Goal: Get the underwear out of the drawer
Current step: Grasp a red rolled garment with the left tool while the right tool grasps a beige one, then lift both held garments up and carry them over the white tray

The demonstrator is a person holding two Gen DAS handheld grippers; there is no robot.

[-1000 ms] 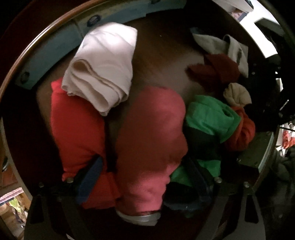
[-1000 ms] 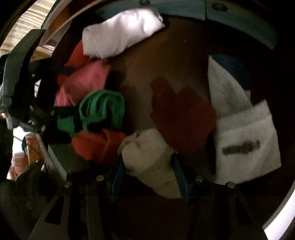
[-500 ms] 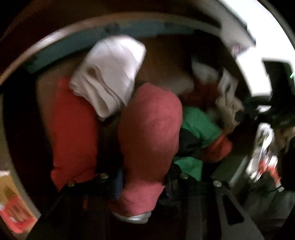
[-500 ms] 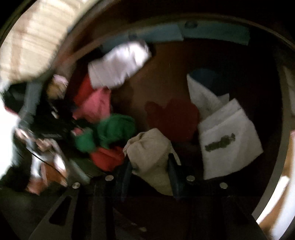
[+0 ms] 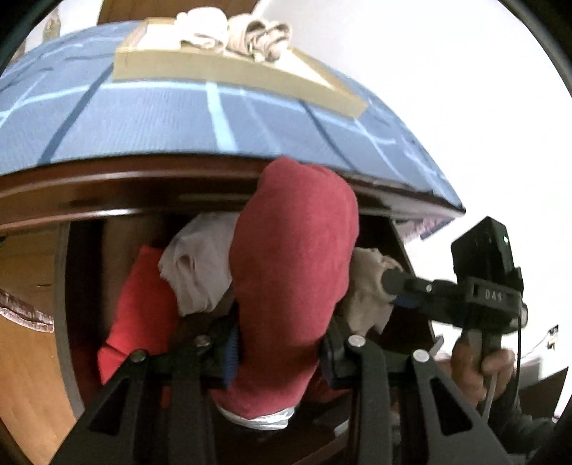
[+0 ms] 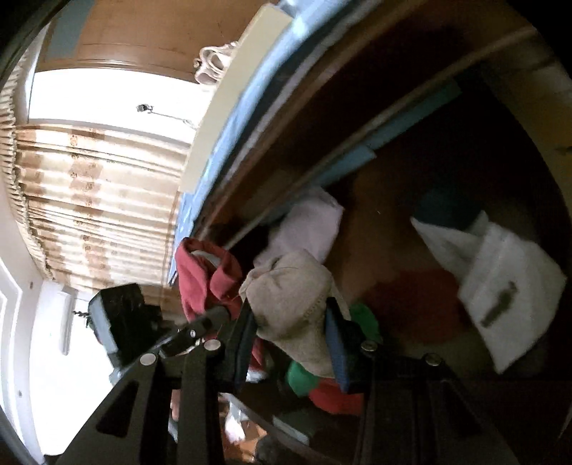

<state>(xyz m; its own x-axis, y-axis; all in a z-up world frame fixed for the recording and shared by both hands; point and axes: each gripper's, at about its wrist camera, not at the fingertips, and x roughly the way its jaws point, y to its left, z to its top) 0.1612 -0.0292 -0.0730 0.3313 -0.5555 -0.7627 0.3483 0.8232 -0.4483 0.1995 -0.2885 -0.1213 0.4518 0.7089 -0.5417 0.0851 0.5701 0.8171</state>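
Note:
My left gripper [image 5: 280,352] is shut on a rolled pink-red underwear [image 5: 293,272] and holds it lifted in front of the open dark wooden drawer [image 5: 82,250]. My right gripper [image 6: 289,339] is shut on a rolled beige underwear [image 6: 293,297], also lifted above the drawer. The right gripper and its beige roll [image 5: 368,286] show at the right of the left wrist view. The pink-red roll [image 6: 207,275] shows left of the beige one in the right wrist view. A white roll [image 5: 200,261] and a red piece [image 5: 143,304] lie in the drawer.
The drawer [image 6: 411,200] still holds a white folded piece [image 6: 500,286], a dark red piece [image 6: 411,300], green [image 6: 364,322] and red [image 6: 332,397] rolls. Above is a bed with a blue checked cover [image 5: 178,114], a cardboard sheet [image 5: 228,75] and pale rolls [image 5: 232,32] on it.
Both grippers have risen out of the drawer with their rolls, and the views have tilted up to show the bed and the room.

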